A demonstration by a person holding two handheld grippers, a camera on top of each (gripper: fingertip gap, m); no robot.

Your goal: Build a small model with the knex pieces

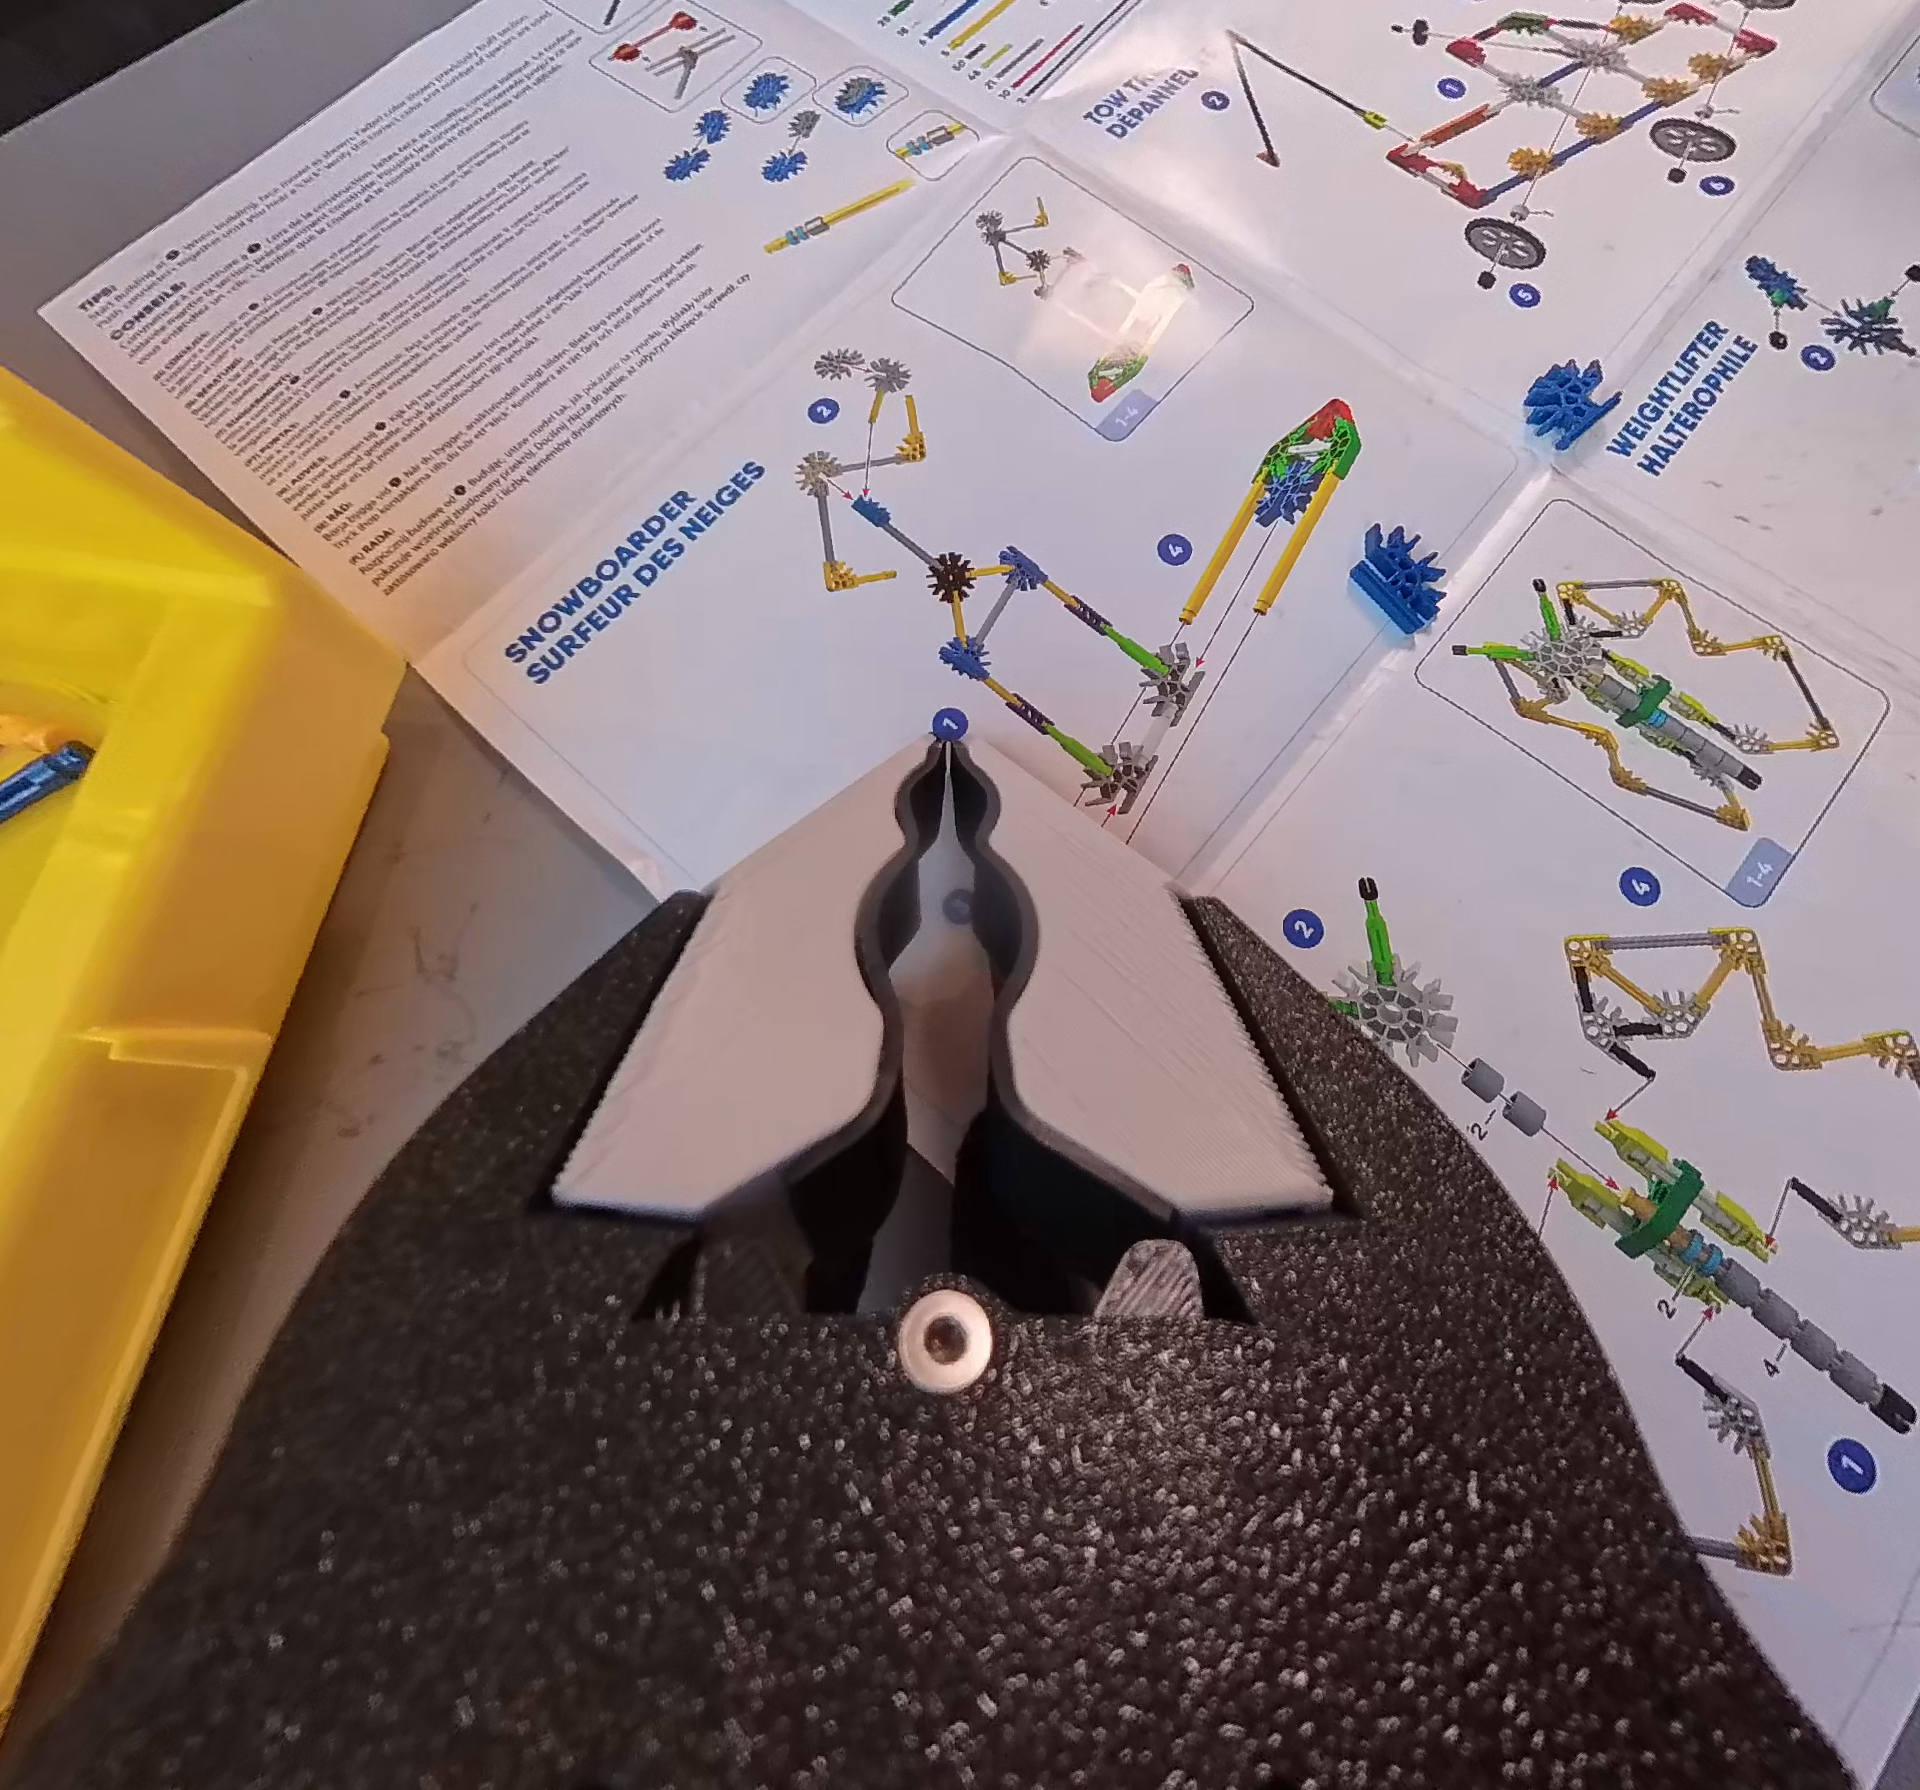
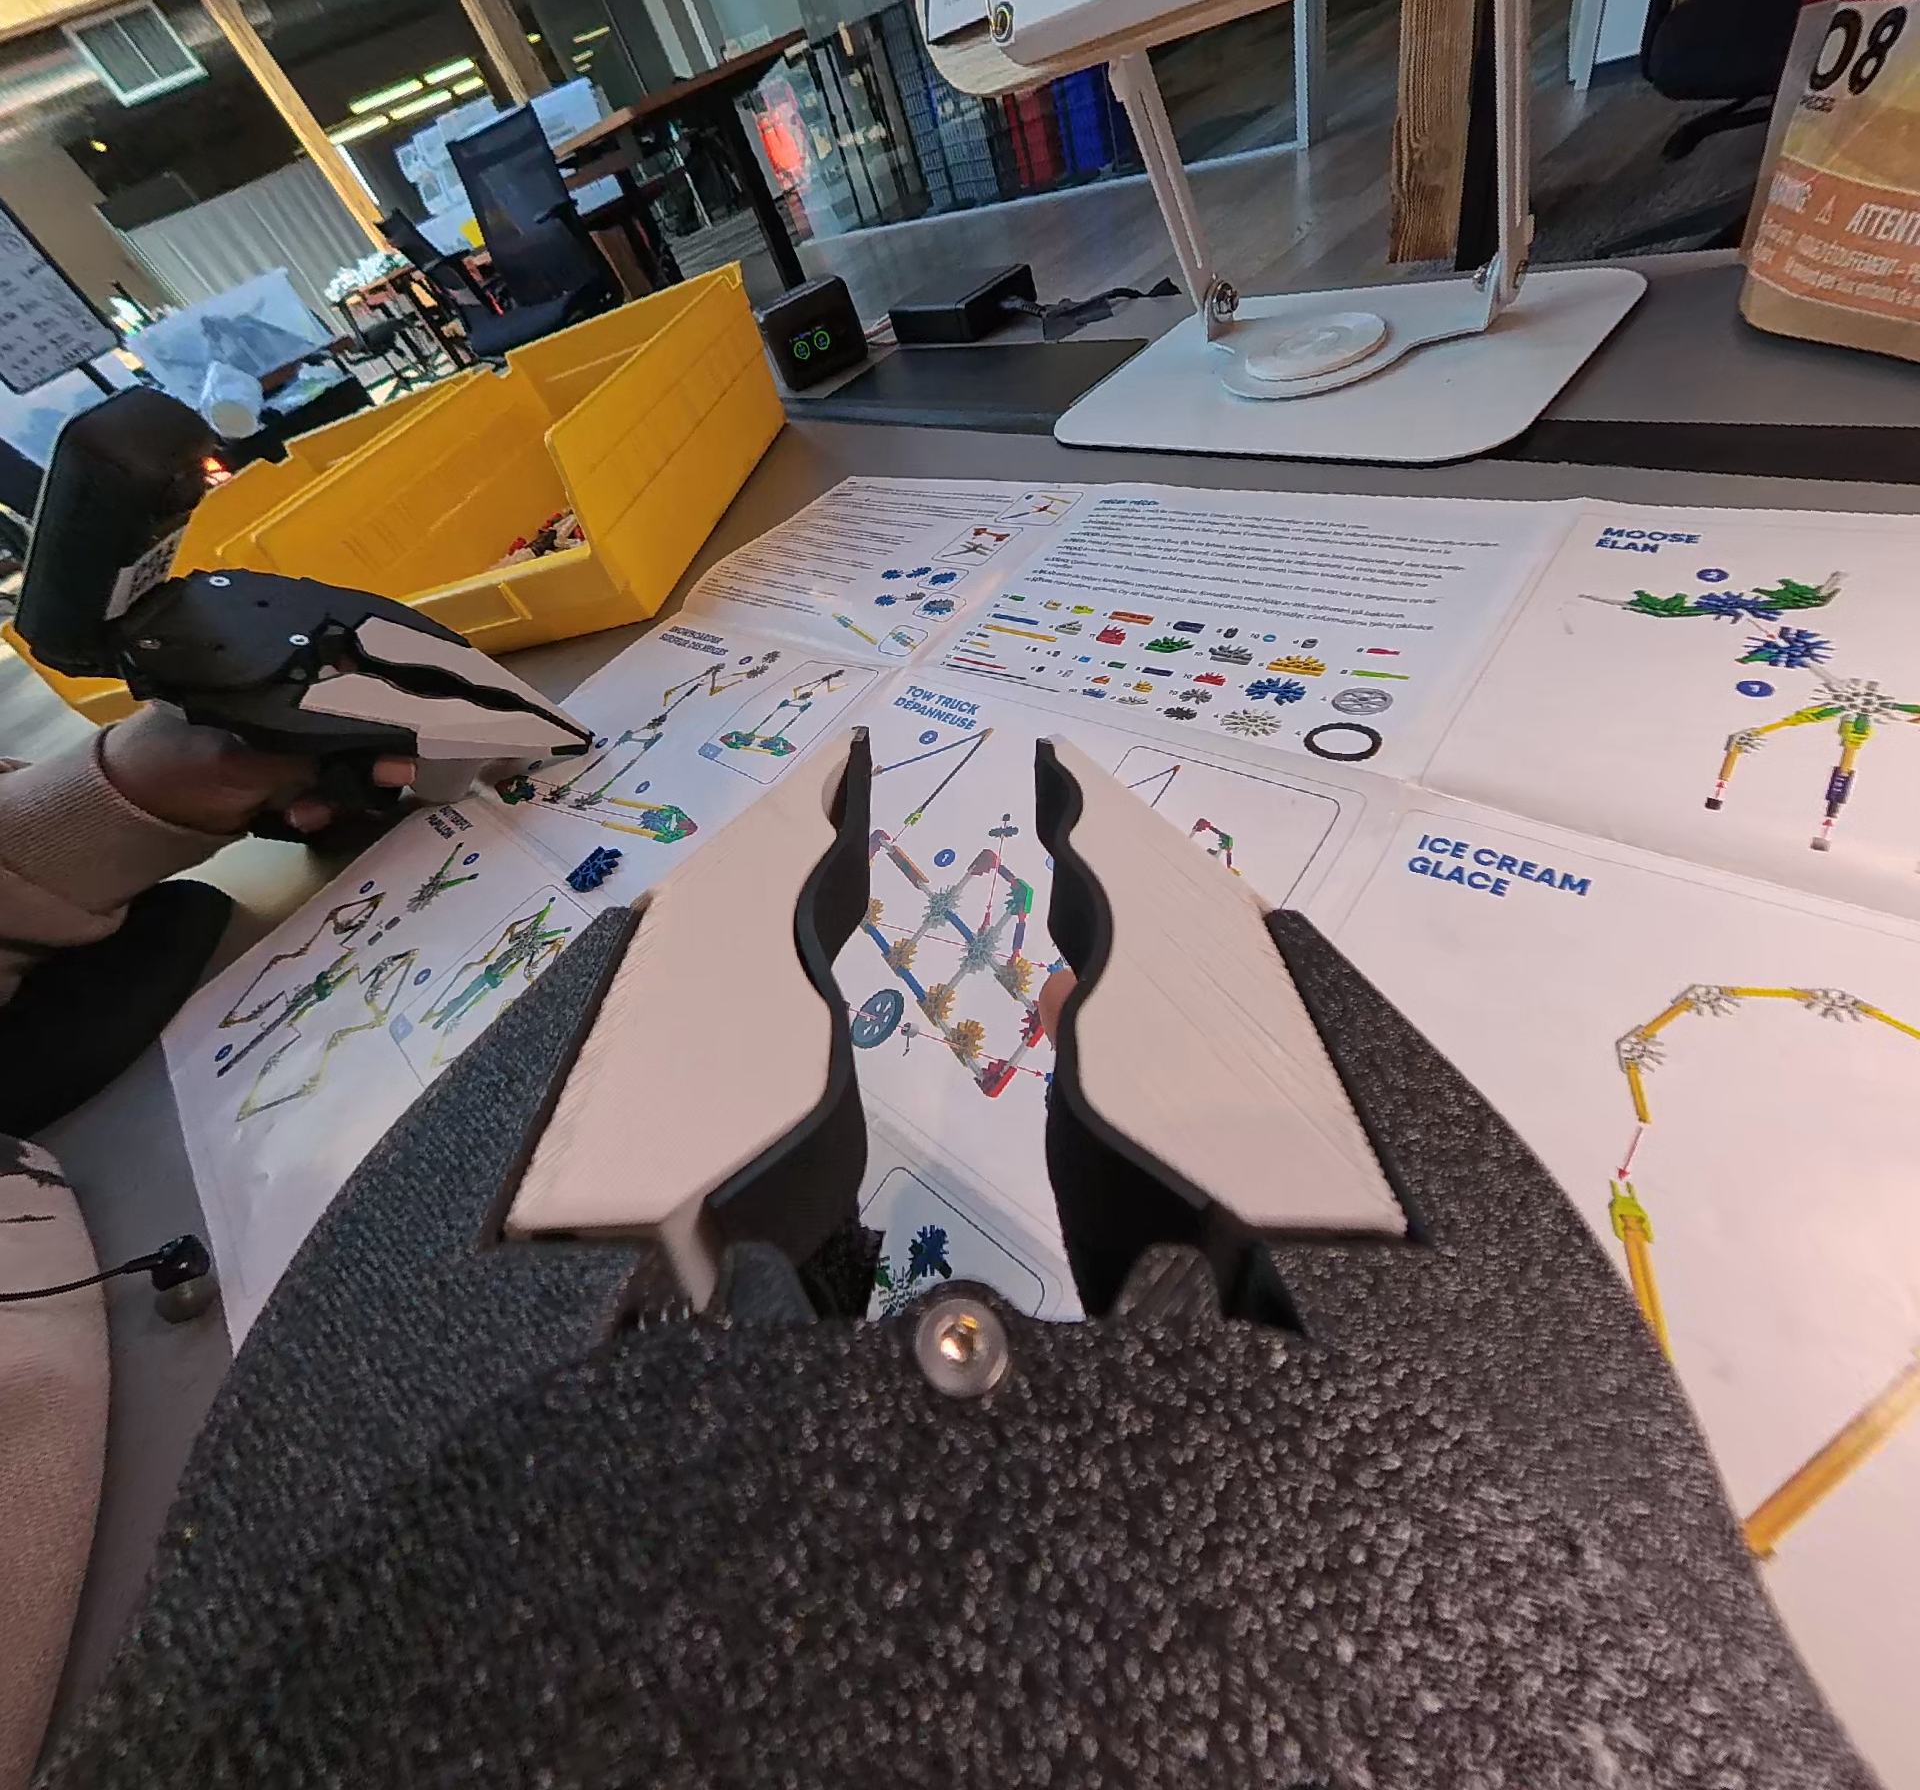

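left gripper [image 1: 948, 753] being held clenched, empty | blue connector [image 1: 1397, 577] lying ahead-right on instruction sheet [image 1: 623, 306] | right gripper [image 2: 951, 753] being held released, farther off

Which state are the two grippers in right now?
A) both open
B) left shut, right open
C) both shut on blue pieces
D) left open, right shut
B: in the left wrist view the left gripper has its fingertips meeting with nothing between them, over the instruction sheet; in the right wrist view the right gripper has a clear gap between its fingers, with the sheet visible through it.
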